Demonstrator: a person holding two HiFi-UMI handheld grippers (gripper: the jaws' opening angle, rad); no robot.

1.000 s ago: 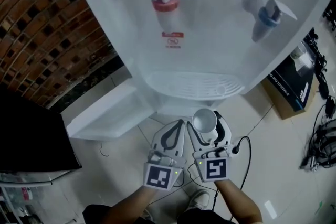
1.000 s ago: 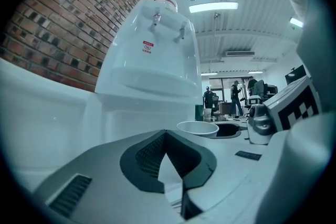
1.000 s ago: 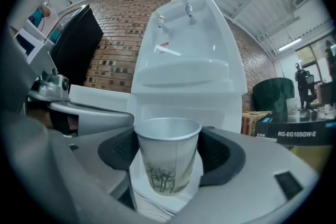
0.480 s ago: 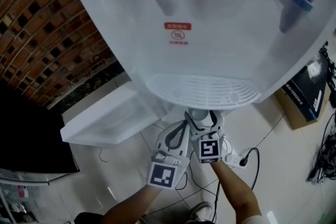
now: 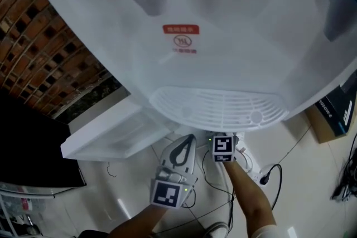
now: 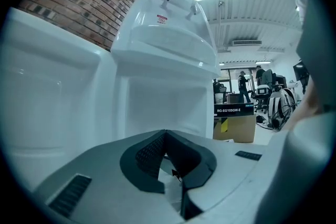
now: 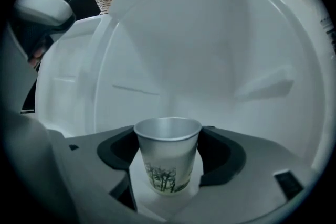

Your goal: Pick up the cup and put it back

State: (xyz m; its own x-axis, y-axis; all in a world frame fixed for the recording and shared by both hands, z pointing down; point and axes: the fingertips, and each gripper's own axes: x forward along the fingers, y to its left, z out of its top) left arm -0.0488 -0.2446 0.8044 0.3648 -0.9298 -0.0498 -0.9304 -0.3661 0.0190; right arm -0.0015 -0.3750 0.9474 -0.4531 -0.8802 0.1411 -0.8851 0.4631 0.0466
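Observation:
A paper cup with a tree print stands upright between the dark pads of my right gripper, which is shut on it. In the head view only that gripper's marker cube shows. Its jaws and the cup are hidden under the drip tray of the white water dispenser. The dispenser's white front fills the right gripper view close ahead. My left gripper hangs to the left of the right one, below the tray, shut and empty.
A brick wall and a black panel stand at the left. A white ledge juts out low beside the dispenser. A power strip with cables lies on the tiled floor, and a cardboard box sits at the right.
My right gripper has carried the cup forward under the drip tray, so the head view no longer shows the cup. The head has come closer to the dispenser. The left gripper has barely moved.

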